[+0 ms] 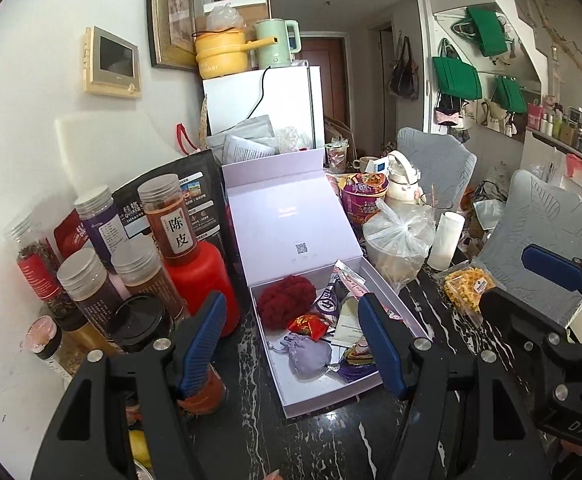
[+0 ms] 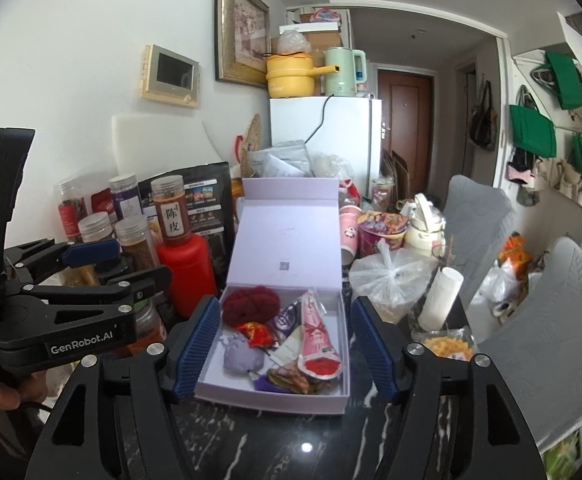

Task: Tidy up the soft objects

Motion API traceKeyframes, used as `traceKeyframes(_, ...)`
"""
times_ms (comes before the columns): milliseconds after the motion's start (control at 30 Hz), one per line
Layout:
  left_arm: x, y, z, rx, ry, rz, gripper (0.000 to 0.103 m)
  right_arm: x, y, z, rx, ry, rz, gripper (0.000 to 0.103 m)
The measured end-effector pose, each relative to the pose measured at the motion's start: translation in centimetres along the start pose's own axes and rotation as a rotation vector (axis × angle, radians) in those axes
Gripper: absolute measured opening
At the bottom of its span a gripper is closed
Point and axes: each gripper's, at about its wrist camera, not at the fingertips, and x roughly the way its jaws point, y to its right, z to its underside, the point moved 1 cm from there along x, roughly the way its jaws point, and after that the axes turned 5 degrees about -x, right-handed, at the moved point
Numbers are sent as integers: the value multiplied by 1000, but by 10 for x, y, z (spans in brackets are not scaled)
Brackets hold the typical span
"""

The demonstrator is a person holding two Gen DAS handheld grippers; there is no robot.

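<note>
1. Two grippers, both empty. The left gripper (image 1: 293, 344) has its jaws spread with nothing between the pads; the right gripper (image 2: 283, 346) likewise stands spread and grips nothing.
2. One lilac box (image 2: 333, 400), lid up, low centre of both views on the dark marbled bench (image 2: 291, 448). Contents: red woolly ball (image 2: 251, 304) at its upper left, lilac pouch (image 2: 241, 356) at its lower left, pink cone packet (image 2: 317, 332) at right, small red packet (image 2: 259, 334) between them.
3. Position relative to jaws: in the right view the box sits framed between the two pads, beyond the tips, untouched. In the left view the pouch (image 1: 309, 356) lies between the pads, also beyond the tips.
4. Risk, crowding: jars (image 1: 171, 220) and a red bottle (image 1: 201, 280) stand just left of the box; a wide left-hand swing would likely topple them.
5. Risk, lid: a reach from above may knock the raised lid (image 2: 287, 236) shut.
6. Risk, collision: both grippers hang close together; a joint reach into the narrow box could clash.
</note>
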Motion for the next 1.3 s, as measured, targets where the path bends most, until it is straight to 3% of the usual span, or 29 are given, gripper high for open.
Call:
traceKeyframes(167, -23, 1, 12, 4, 32, 8, 69, -21, -4, 9, 15, 7, 28, 79)
traceKeyframes(267, -34, 1, 23, -1, 40, 16, 85, -32, -6, 18, 30, 5, 57, 83)
traceKeyframes(333, -41, 1, 32, -6, 52, 22, 88, -38, -7, 25, 34, 4, 69, 85)
traceKeyframes(933, -46, 10, 117, 23, -17, 16, 88, -50, -25, 104, 61, -112, 176, 85)
traceKeyframes(1300, -49, 7, 131, 4, -19, 29, 88, -54, -28, 116, 62, -122, 180, 85)
